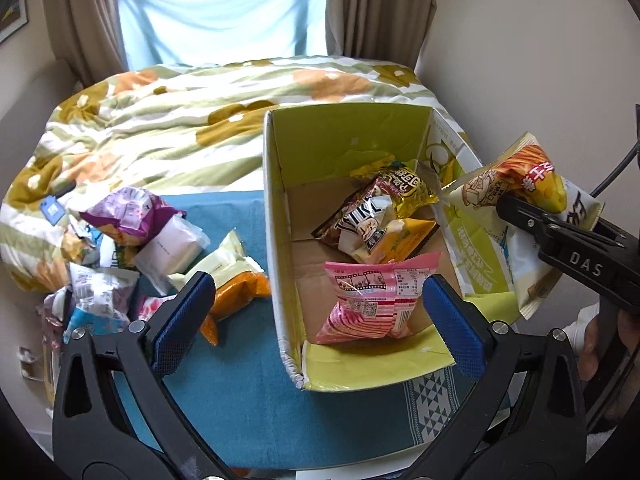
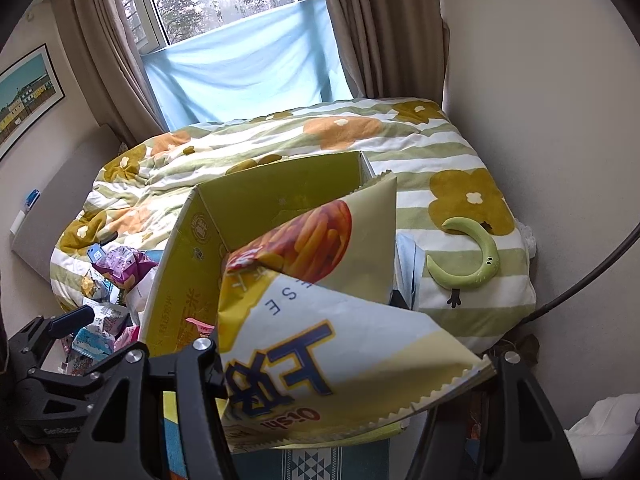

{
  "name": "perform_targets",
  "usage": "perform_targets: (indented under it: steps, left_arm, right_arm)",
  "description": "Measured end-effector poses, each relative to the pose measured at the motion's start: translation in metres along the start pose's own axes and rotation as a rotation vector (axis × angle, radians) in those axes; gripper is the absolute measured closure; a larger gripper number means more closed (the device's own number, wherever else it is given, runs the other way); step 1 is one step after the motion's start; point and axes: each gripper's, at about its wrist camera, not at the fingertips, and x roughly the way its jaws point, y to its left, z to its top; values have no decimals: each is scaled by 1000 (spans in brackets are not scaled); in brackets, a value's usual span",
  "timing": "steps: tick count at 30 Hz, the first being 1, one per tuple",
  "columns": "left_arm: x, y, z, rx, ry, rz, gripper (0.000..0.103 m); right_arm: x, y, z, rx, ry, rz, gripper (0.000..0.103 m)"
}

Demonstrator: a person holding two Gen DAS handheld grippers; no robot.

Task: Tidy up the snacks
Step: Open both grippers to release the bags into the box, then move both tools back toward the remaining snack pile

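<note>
An open cardboard box (image 1: 276, 216) with a green lining stands on a blue cloth (image 1: 240, 392). Inside lie a pink snack bag (image 1: 368, 300), a brown bag (image 1: 360, 216) and a yellow bag (image 1: 404, 184). My left gripper (image 1: 316, 316) is open and empty, hovering above the box's near left corner. My right gripper (image 1: 508, 204) is shut on a large cream and yellow chip bag (image 1: 532, 176), held above the box's right wall. In the right wrist view the chip bag (image 2: 320, 292) fills the middle and hides most of the box (image 2: 184, 264).
A pile of loose snack packets (image 1: 132, 248) lies on the cloth left of the box, with an orange packet (image 1: 236, 288) nearest it. A bed with a floral quilt (image 1: 180, 120) lies behind. A green crescent toy (image 2: 472, 260) rests on the quilt at right.
</note>
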Motion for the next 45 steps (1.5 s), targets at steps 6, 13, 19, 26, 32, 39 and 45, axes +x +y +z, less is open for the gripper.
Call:
perform_targets:
  steps: [6, 13, 19, 26, 32, 39, 45]
  left_arm:
    - [-10, 5, -9, 2, -2, 31, 1]
    - [-6, 9, -22, -27, 37, 32, 1]
    - [-12, 3, -22, -40, 20, 36, 1]
    - [-33, 5, -20, -73, -12, 61, 1]
    - [-64, 12, -26, -92, -50, 91, 1]
    - [-106, 43, -48, -100, -111, 115, 1]
    - [-124, 105, -67, -122, -126, 120, 1]
  right_arm:
    - [20, 4, -6, 7, -13, -23, 31]
    - [18, 4, -21, -23, -66, -47, 0]
    - [12, 0, -21, -12, -20, -4, 0]
    - [-10, 4, -16, -51, -43, 30, 0]
    - [-39, 18, -10, -126, -100, 36, 0]
    - [-69, 44, -13, -109, -139, 141, 0]
    - [-80, 95, -27, -131, -168, 188, 0]
